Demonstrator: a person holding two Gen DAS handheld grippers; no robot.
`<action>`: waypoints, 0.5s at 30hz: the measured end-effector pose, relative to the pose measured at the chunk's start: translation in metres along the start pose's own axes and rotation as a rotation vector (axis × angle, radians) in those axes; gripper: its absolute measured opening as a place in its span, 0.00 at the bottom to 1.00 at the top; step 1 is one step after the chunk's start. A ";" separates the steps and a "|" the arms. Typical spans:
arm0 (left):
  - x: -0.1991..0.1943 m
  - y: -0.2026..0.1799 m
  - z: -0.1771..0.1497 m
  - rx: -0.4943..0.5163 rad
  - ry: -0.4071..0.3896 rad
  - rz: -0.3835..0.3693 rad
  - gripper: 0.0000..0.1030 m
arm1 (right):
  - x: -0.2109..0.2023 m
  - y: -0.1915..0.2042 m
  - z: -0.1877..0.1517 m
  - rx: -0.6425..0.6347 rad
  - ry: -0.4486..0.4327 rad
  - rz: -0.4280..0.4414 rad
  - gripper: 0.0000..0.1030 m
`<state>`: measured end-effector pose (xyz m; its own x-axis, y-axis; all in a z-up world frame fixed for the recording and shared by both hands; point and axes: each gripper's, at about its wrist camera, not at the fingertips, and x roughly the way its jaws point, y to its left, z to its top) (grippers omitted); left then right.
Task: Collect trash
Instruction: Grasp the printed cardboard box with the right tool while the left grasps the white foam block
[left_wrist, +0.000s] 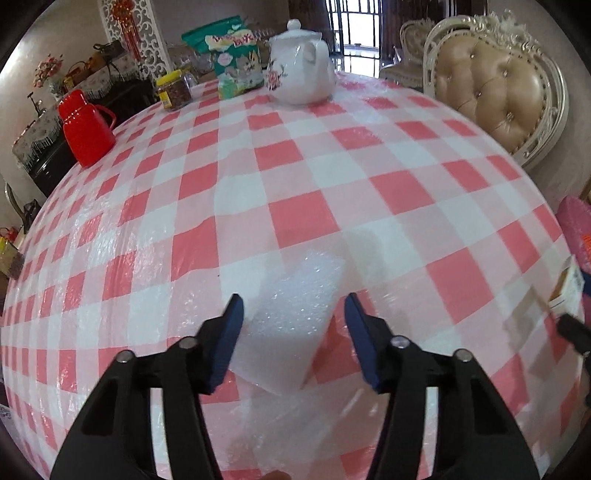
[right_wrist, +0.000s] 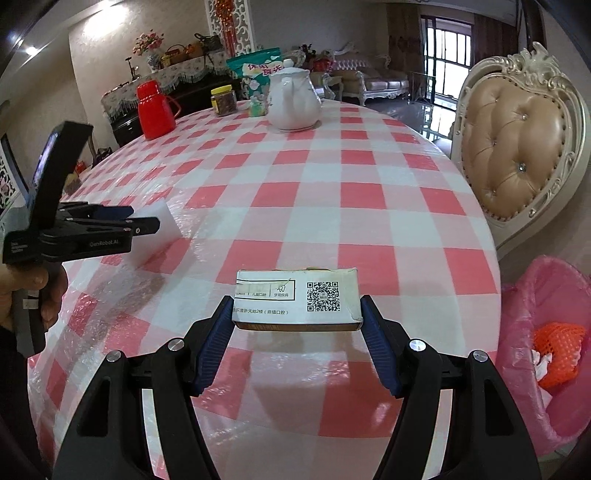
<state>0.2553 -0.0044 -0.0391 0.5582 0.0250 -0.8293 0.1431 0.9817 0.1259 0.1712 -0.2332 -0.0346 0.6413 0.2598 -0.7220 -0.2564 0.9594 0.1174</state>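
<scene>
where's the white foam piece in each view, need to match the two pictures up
Left wrist view: the white foam piece sits low in the centre, between the fingers of the left hand-held gripper.
Right wrist view: the same piece shows at the left edge, at the tips of that gripper seen from the side.
Shared landmark: the white teapot at the far side of the checked table.

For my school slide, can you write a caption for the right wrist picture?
Right gripper holds a small white box above the checked table, pink-lined bin alongside.
</scene>
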 end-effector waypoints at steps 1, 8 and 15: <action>0.001 -0.001 -0.001 0.006 0.001 0.005 0.44 | 0.000 -0.002 0.000 0.003 -0.001 -0.001 0.63; -0.015 -0.005 -0.003 -0.044 -0.035 -0.053 0.40 | -0.011 -0.014 -0.001 0.021 -0.024 -0.012 0.63; -0.043 -0.031 -0.007 -0.074 -0.109 -0.142 0.40 | -0.026 -0.030 -0.003 0.045 -0.050 -0.036 0.63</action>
<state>0.2212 -0.0349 -0.0105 0.6226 -0.1312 -0.7715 0.1683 0.9852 -0.0317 0.1596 -0.2689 -0.0211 0.6854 0.2294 -0.6911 -0.2008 0.9718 0.1235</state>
